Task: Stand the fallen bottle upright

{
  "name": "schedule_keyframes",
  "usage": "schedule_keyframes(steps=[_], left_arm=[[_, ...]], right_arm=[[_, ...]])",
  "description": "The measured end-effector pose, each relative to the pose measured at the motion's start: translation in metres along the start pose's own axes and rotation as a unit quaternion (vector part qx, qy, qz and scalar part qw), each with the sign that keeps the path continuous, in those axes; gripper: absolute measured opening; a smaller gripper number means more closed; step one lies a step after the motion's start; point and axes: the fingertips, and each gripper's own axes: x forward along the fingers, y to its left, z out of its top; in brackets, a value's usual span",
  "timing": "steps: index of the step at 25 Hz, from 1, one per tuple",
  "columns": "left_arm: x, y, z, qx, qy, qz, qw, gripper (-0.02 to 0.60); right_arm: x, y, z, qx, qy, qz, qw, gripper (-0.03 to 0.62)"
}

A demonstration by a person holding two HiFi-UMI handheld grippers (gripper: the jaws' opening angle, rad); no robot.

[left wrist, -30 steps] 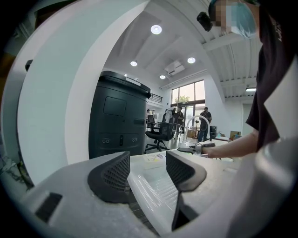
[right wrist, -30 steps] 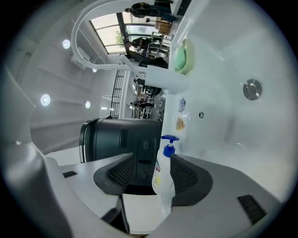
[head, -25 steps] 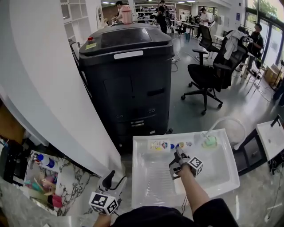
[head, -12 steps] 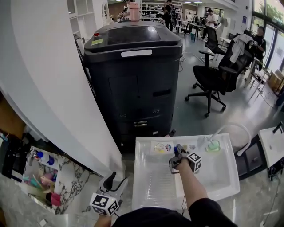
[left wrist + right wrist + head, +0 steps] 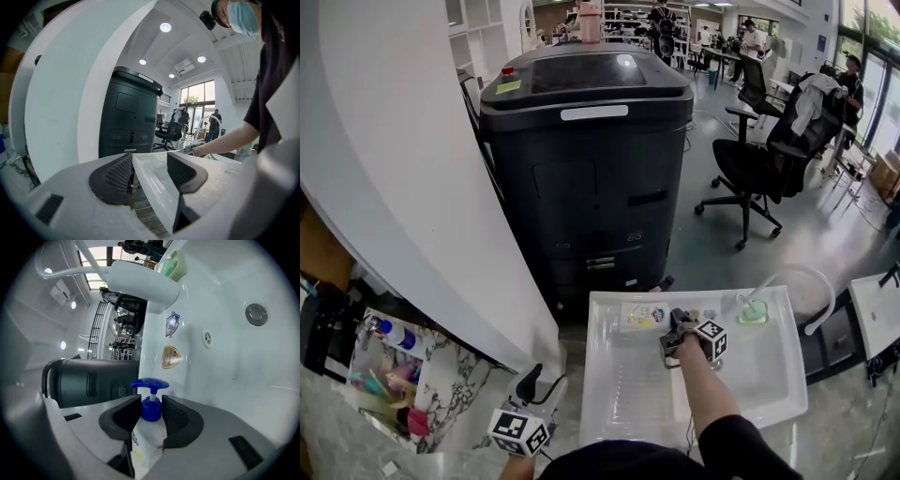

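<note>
Head view: nearest, the left tool (image 5: 534,384) hangs open and empty off the near-left corner of the white basin (image 5: 619,412). Farther in, the right tool (image 5: 151,409) is closing its jaws on the bottle (image 5: 145,437), with the pads about touching its blue collar just under the pump head (image 5: 150,384). A hold this high on a narrow round neck could let the heavier body swing or twist free as it is tipped up. The glossy basin floor may also let the base skid. The bottle lies on its side by the basin's far wall. It is white with a printed label and a blue pump.
</note>
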Motion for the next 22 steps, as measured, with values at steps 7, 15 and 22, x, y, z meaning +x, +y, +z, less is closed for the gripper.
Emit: schedule_keyframes(steps=[7, 15, 22], left_arm=[[0.003, -0.003, 0.000, -0.001, -0.001, -0.005, 1.0000, 0.239], [0.000, -0.007, -0.003, -0.001, -0.007, -0.016, 0.9998, 0.239], [0.000, -0.015, 0.000, 0.000, -0.008, -0.031, 0.9995, 0.239]], right_arm=[[-0.011, 0.027, 0.009, -0.063, -0.016, 0.032, 0.997, 0.135], [-0.038, 0.077, 0.027, -0.216, -0.050, 0.059, 0.973, 0.130], [-0.057, 0.108, 0.047, -0.320, -0.084, 0.052, 0.942, 0.130]])
